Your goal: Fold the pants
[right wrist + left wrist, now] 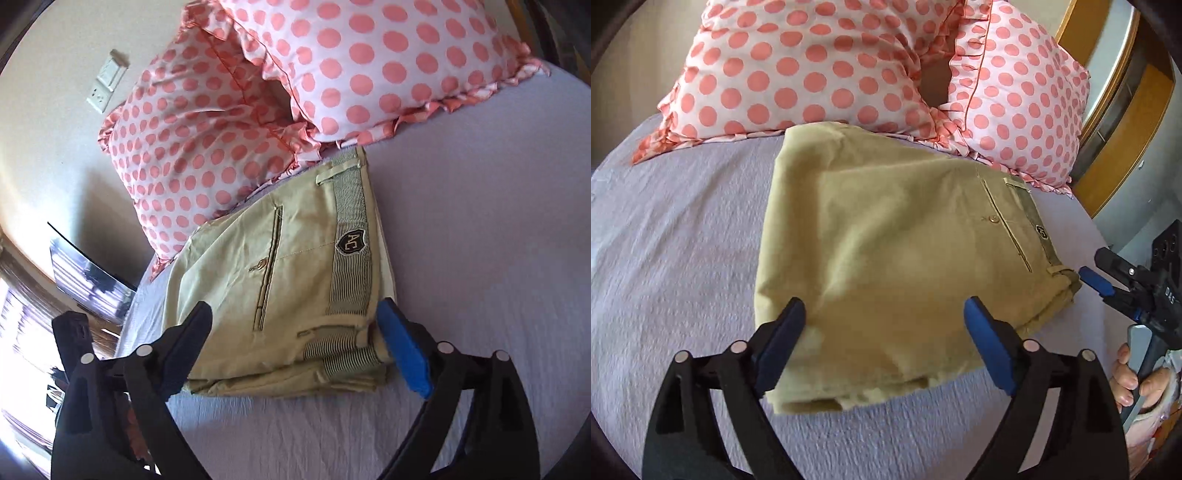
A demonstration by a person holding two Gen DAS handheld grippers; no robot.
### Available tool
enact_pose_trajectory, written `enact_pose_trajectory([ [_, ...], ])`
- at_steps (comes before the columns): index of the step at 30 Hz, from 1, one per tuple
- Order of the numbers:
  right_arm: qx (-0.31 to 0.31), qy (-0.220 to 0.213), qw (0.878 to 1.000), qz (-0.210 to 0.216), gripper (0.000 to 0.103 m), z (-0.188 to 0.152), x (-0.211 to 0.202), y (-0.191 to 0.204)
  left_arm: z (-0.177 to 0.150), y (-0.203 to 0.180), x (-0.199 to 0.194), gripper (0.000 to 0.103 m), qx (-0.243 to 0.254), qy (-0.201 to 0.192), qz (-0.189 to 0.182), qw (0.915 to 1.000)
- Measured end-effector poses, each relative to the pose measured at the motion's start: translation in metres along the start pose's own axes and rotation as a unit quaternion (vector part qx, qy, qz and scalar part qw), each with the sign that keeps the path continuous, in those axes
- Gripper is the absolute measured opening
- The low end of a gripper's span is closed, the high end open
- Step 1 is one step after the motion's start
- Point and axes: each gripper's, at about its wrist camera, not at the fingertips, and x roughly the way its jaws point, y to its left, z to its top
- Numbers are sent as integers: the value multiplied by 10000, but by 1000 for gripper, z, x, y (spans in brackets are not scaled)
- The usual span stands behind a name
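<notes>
Khaki pants (886, 236) lie folded into a thick, compact stack on a bed under a lilac sheet (676, 251), their far edge close against two pink-dotted pillows (798, 66); going left to right in the left wrist view, bare sheet comes first, then the left tool (884, 325) with its blue-padded fingers spread wide above the near edge of the stack, gripping nothing; next comes the buttoned back pocket (1004, 225), then the striped waistband at the stack's right end; beyond that, the right tool (1095, 282) points in with one blue tip just beside the waistband corner, a hand (1134, 380) on its handle; in the right wrist view that tool also stands wide open, empty, straddling the near waistband corner; whether either tool touches the cloth I cannot tell; the fold looks essentially finished; the likely risk now is a pad catching a belt loop or an upper layer as the tools move, dragging the layers askew or flipping the stack open; a sideways nudge could also slide the whole stack on the smooth sheet.
</notes>
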Motion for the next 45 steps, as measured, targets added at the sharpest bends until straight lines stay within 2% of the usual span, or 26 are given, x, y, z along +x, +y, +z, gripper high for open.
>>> enact_pose_trajectory([
  [2, -457, -298, 9984, -146, 102, -25, -16, 14, -18, -5, -19, 101, 159, -225, 438, 9987],
  [5, -984, -483, 9931, -417, 102, -65, -24, 31, -54, -15, -38, 101, 319, -505, 1037, 9928],
  [8, -1294, -518, 9867, -834, 102, -97, -16, 42, -80, -20, -45, 101, 279, -619, 1141, 9912],
  [11, -1526, -513, 9805, -1132, 102, -114, -9, 47, -96, -21, -44, 101, 186, -538, 1103, 9923],
  [14, -1625, -504, 9777, -1229, 102, -122, -6, 51, -107, -21, -38, 101, 125, -446, 1208, 9916],
  [17, -1778, -594, 9712, -1473, 102, -129, -4, 54, -115, -25, -38, 101, 247, -611, 1518, 9862],
  [19, -1971, -700, 9629, -1706, 102, -137, -2, 60, -121, -24, -40, 101, 213, -757, 1520, 9852],
  [26, -1875, -1071, 9600, -1783, 102, -146, -4, 59, -132, -25, -41, 101, 237, -1184, 1583, 9800],
  [45, -1874, -1127, 9591, -1797, 102, -148, -5, 59, -133, -25, -42, 101, 277, -1247, 1578, 9792],
])
